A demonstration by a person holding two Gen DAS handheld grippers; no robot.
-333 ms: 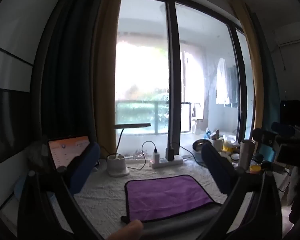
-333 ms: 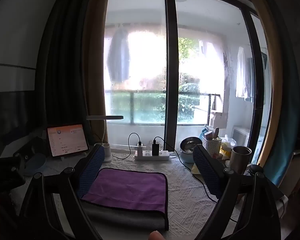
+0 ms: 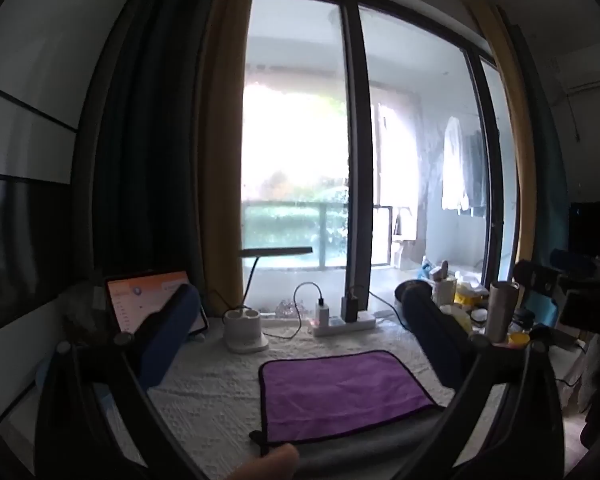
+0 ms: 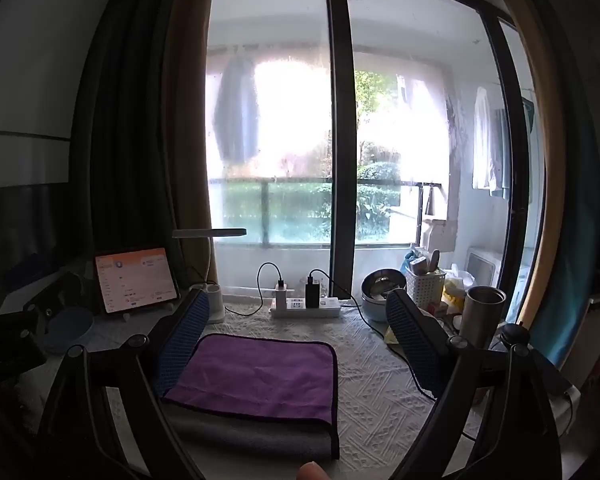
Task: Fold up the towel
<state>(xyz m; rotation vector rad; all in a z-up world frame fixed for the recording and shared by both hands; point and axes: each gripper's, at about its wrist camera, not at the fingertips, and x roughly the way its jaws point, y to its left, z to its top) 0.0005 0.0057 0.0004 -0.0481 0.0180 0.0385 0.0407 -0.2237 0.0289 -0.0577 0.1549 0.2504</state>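
A purple towel [image 3: 340,392] with a dark hem lies on the white textured table cover, folded over so its grey underside [image 3: 360,446] shows as a strip at the near edge. It also shows in the right wrist view [image 4: 260,380]. My left gripper [image 3: 296,344] is open and empty, held above the table with the towel between and below its fingers. My right gripper [image 4: 300,340] is open and empty too, above the towel's right part. The right gripper's body shows at the right edge of the left wrist view [image 3: 580,300].
At the back stand a tablet [image 4: 134,278], a white lamp base [image 3: 244,330], a power strip with chargers [image 4: 304,304], a metal bowl [image 4: 380,284], a white basket [image 4: 424,286] and a steel cup [image 4: 482,312]. A cable [image 4: 380,336] trails right of the towel. A large window is behind.
Both views have shifted only slightly. The towel lies as before, and both grippers stay open.
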